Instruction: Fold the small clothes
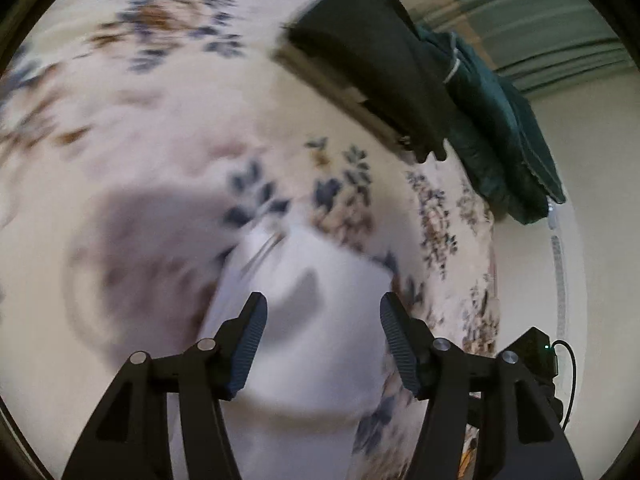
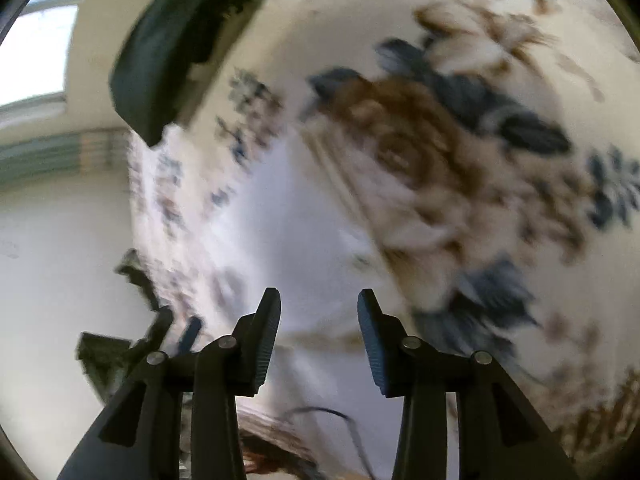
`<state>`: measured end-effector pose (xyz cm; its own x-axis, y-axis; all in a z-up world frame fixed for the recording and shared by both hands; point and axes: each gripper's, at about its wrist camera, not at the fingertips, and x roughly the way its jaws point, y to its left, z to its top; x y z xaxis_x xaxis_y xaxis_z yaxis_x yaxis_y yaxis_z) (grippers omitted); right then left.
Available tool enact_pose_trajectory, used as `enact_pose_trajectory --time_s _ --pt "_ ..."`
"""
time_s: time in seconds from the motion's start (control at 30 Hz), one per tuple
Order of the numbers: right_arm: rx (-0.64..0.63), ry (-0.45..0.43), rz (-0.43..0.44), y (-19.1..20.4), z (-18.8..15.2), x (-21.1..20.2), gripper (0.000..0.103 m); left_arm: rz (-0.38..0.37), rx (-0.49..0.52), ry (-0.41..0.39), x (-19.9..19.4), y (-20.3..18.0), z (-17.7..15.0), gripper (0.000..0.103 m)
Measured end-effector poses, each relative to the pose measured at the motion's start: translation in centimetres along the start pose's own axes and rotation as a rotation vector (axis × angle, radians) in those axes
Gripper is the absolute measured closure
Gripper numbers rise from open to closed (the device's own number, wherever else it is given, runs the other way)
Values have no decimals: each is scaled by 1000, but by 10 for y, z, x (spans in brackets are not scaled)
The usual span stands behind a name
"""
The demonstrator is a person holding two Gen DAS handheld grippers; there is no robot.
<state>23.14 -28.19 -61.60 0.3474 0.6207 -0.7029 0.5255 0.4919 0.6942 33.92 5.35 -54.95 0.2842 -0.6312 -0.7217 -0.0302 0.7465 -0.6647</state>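
Both views heavily motion-blurred, so detail is limited. My left gripper [image 1: 322, 312] points down at a slant over the bed, jaws parted to a medium gap, ribbed pads clear, nothing pinched between them. Behind and below that gap lies the white garment [image 1: 304, 344], a pale, soft shape in the lower centre of the left wrist frame, resting on the floral bedspread [image 1: 168, 92]; pads not pressing on it. Cannot tell its fold state from the blur. Upper right of that frame: a folded dark garment [image 1: 372, 52] on the bedspread, and just beside it, further right, a teal bundle [image 1: 496, 120] at the bed's edge. At lower right a black device [image 1: 534, 346] with a small green light and a cable. My right gripper [image 2: 319, 312] also tilts downward, jaws narrower than the left but apart, nothing held. The white garment [image 2: 288, 216] shows through and above the gap, centre of the right wrist frame, spread on the floral bedspread [image 2: 460, 152] with large blue and brown flowers to the right. Upper left there: the folded dark garment [image 2: 168, 48], well apart from my jaws. At lower left of this frame, a blurred dark shape, probably my other gripper, cannot tell for sure.
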Motion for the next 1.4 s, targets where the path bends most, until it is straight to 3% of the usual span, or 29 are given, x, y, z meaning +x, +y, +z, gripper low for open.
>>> enact_pose_trajectory --time_s 0.07,0.17,0.23,0.4,0.47,0.6,0.67,0.77,0.83,0.97,1.07,1.1,1.13,1.2,1.4 --pt "19 -12 57 6 21 16 61 -46 -31 37 29 6 16 47" --pt "79 39 163 8 48 53 61 -1 -59 85 65 23 32 47" --pt "118 83 193 2 65 77 61 -13 -108 81 69 42 39 47" --pt "85 37 94 -4 83 85 61 28 -192 16 38 79 39 47" --pt "55 16 42 -4 84 75 61 48 -182 0 23 81 34 47" --pt "-37 -14 -95 -2 68 43 61 87 -101 3 -6 59 7 47" --pt "-61 -7 -111 -7 51 26 61 88 -101 14 -18 54 -12 47" --pt "-26 25 -128 -21 18 12 59 83 -180 45 -26 55 -44 47" --pt "25 40 -118 -32 0 12 50 49 -260 67 -23 57 -60 47" --pt "105 78 -66 -46 -24 24 49 1 -357 86 -4 63 -75 47" --pt "169 95 -22 -55 -29 41 49 -10 -382 68 7 66 -75 55" --pt "199 93 5 -60 -30 45 50 13 -371 46 8 65 -73 84" --pt "222 87 22 -63 -30 48 53 31 -355 38 8 62 -72 102" --pt "255 59 46 -67 -34 50 96 50 -322 -1 2 56 -69 101" --pt "205 12 14 -45 -50 44 99 97 -245 -50 -25 42 -75 102"
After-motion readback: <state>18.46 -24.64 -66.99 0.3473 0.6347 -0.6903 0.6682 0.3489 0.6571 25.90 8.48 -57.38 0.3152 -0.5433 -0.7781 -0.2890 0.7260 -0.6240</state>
